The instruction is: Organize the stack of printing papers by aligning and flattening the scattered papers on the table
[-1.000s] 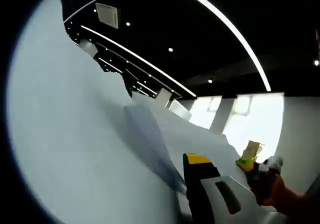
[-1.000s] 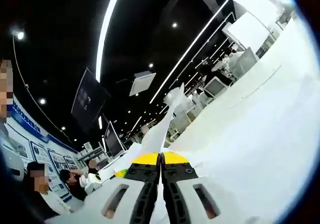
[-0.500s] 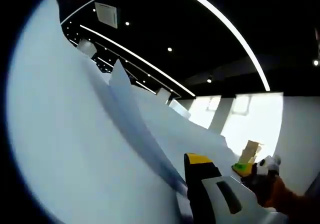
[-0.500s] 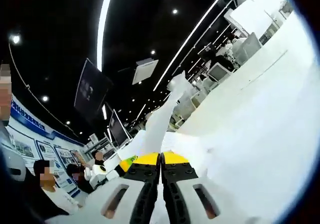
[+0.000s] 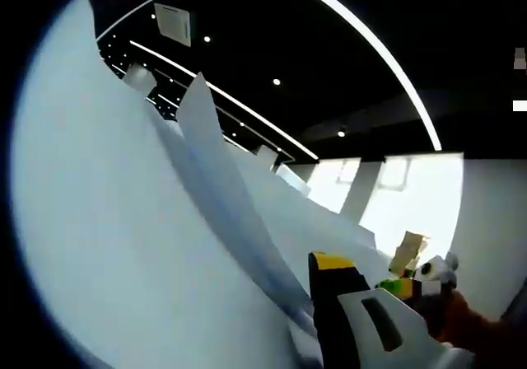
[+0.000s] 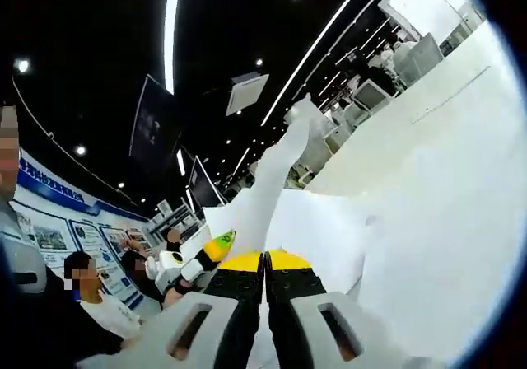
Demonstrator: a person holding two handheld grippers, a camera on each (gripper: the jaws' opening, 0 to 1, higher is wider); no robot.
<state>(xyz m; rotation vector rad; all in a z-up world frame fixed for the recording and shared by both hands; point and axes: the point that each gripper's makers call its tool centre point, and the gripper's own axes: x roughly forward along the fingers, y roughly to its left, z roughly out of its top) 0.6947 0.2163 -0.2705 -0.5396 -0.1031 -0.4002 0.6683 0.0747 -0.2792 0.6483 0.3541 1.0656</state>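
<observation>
Both my grippers pinch the papers (image 6: 276, 188): right gripper (image 6: 265, 263) clamped on a sheet edge, left gripper (image 5: 323, 280) apparently likewise. Since a second ago the sheet rose higher off the table (image 6: 445, 179), so flattening remains undone.

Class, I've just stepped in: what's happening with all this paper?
A person holds a gripper in each hand and is working on loose white printing papers. The right gripper is shut on a sheet of paper that stands up from its yellow tips. In the left gripper view, a raised sheet runs down to the left gripper. The papers look spread out, not yet aligned.
</observation>
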